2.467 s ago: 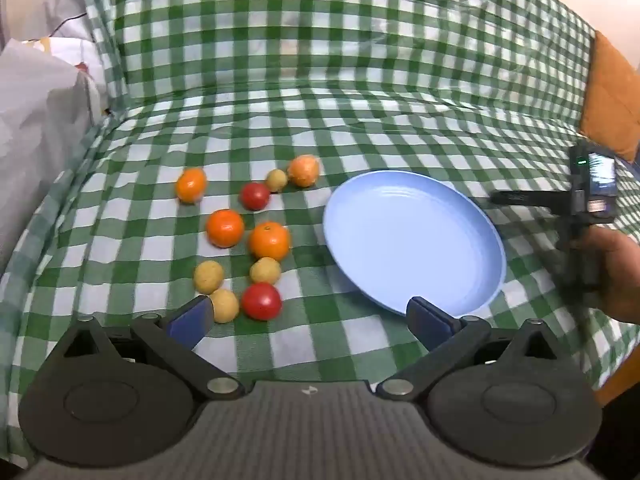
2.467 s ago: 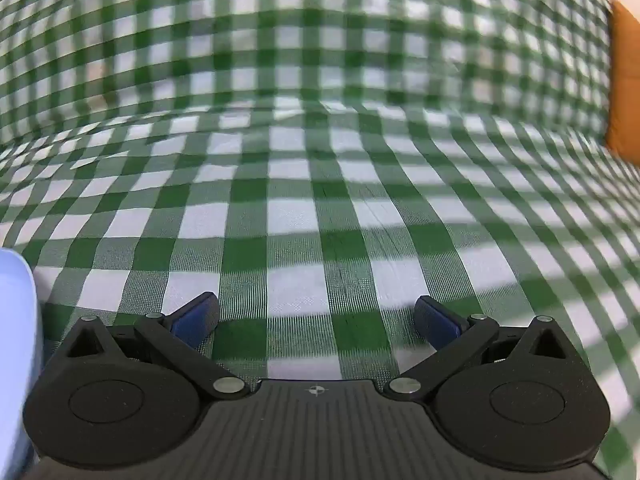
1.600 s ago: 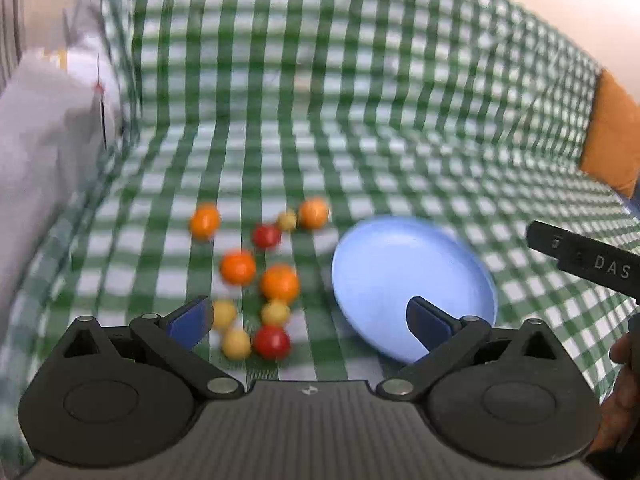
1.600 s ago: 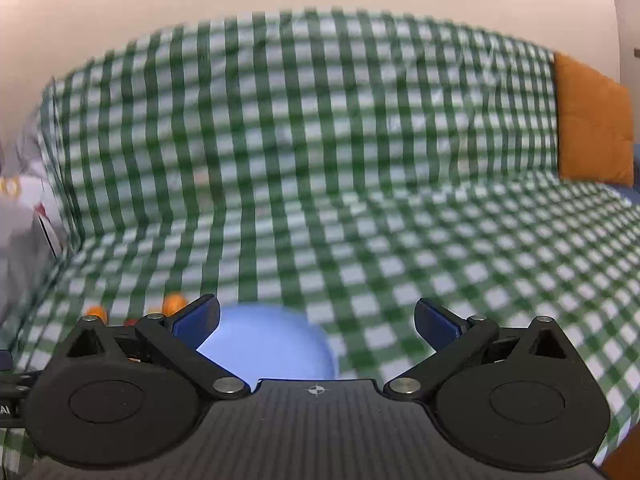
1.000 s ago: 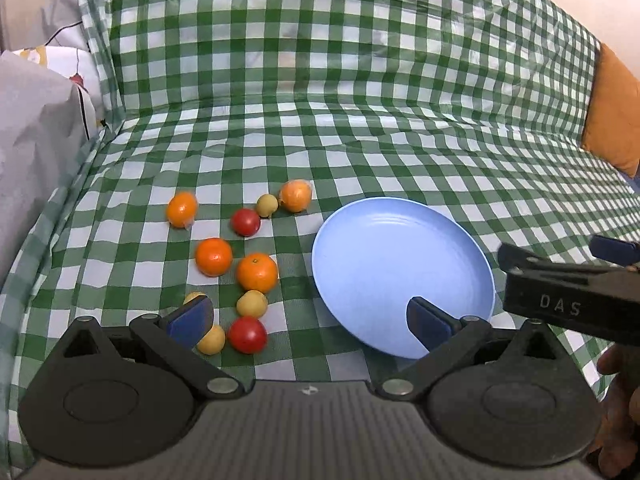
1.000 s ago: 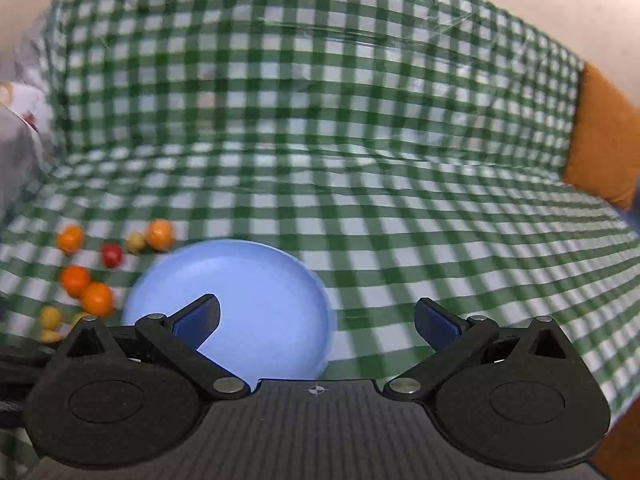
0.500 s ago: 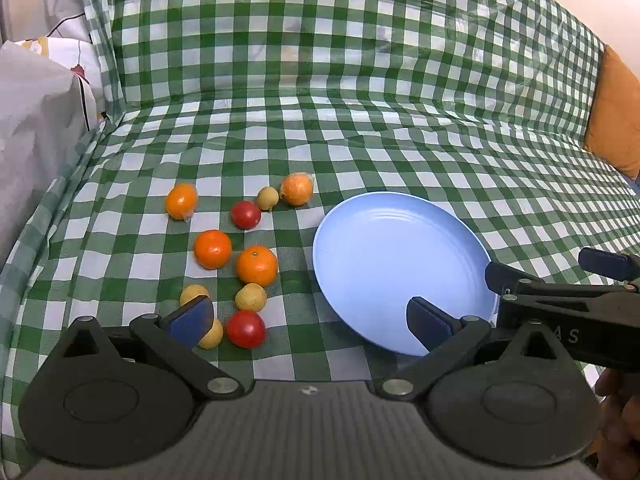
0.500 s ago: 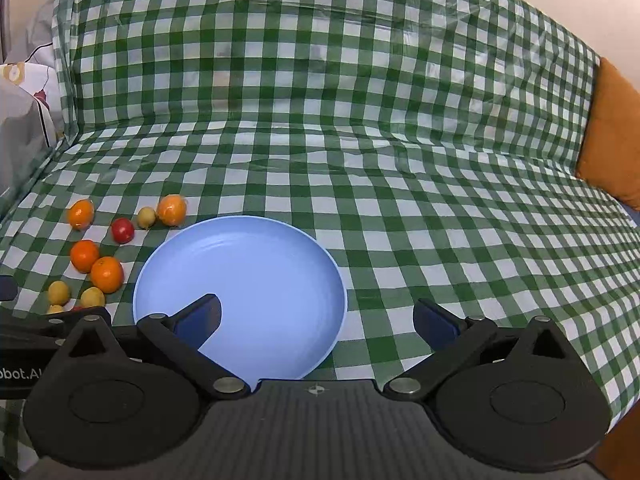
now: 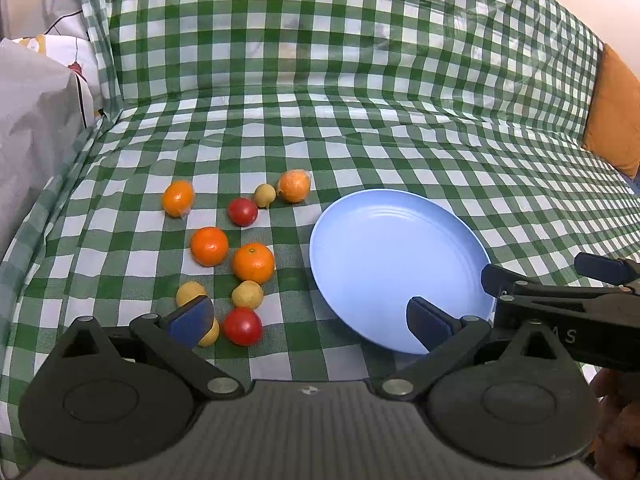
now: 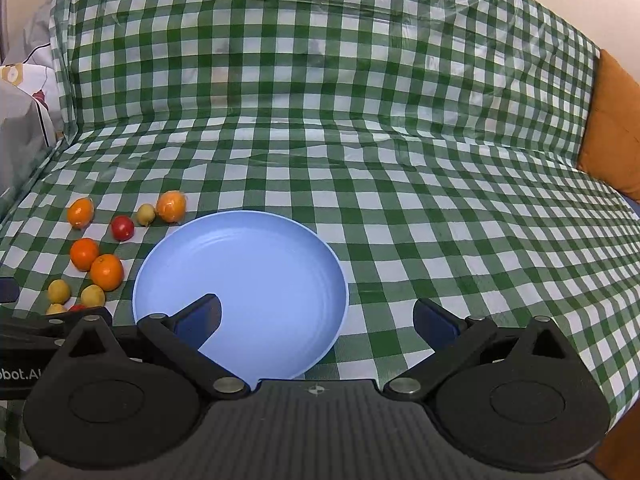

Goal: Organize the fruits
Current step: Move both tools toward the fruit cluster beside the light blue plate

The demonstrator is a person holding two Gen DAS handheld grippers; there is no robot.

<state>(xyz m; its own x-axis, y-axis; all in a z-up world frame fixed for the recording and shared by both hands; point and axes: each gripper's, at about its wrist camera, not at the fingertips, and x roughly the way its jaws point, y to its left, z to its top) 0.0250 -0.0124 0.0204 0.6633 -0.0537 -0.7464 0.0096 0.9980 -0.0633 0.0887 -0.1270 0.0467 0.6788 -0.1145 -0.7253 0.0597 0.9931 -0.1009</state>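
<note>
Now | oranges 4 | tomatoes 2 | yellow fruits 4 | blue plate 1 | both grippers agape, empty

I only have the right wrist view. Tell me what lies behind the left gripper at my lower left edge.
Observer: A red tomato lies there, next to a yellow fruit that the gripper's finger partly hides.
Operator: Report the left gripper's state.
Observer: The left gripper is open and holds nothing.
Operator: Count the fruit.
Observer: Ten in all: four orange, two red, four yellow.
</note>
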